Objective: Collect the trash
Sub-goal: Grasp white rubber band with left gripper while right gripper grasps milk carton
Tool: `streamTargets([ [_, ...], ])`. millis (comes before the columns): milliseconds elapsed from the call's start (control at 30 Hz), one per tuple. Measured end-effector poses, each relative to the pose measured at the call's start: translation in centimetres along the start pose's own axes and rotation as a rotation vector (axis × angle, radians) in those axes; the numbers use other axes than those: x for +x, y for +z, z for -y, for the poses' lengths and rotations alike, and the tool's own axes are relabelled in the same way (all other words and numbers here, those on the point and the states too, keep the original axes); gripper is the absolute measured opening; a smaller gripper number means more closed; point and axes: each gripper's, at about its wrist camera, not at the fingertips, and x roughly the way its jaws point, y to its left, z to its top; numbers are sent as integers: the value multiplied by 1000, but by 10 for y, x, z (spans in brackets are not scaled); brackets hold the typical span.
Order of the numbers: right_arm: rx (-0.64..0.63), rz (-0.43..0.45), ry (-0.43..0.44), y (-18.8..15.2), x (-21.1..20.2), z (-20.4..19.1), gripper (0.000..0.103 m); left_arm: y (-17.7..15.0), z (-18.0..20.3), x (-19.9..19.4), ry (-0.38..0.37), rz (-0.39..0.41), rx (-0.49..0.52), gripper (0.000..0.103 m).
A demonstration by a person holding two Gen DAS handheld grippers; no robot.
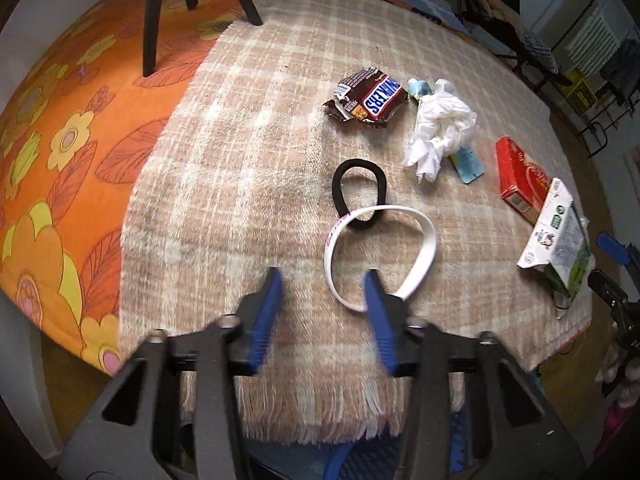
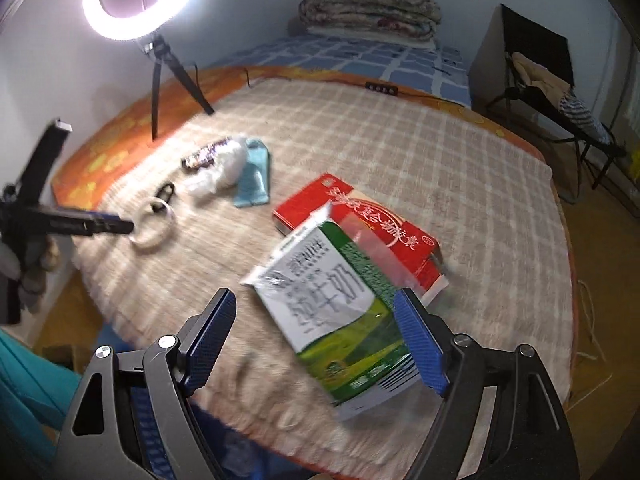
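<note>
Milk carton (image 2: 340, 312) blurred between spread right hand-held gripper (image 2: 320, 316) pads; left hand-held gripper (image 1: 322, 284) apart, empty.

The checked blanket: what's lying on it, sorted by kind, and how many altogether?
Boxes and cartons: 2, the red box and the milk carton
Bands: 2, the black hair tie and the white band
Wrappers and packets: 2, the candy wrapper and the blue packet
Crumpled white plastic: 1
Total: 7

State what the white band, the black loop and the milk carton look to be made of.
White band: likely silicone or rubber, a smooth flat strip holding a springy curve. Black loop: probably fabric-covered elastic, matte and rounded. Milk carton: coated paperboard, glossy print with creased, flattened folds.
</note>
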Motion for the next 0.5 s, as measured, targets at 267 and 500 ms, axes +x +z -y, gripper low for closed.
streamTargets([
  [267, -16, -37, 41, 8, 22, 15, 81, 8, 9, 12, 52, 18, 49, 8],
  [500, -52, -72, 95, 10, 31, 13, 81, 11, 13, 11, 70, 38, 70, 4],
])
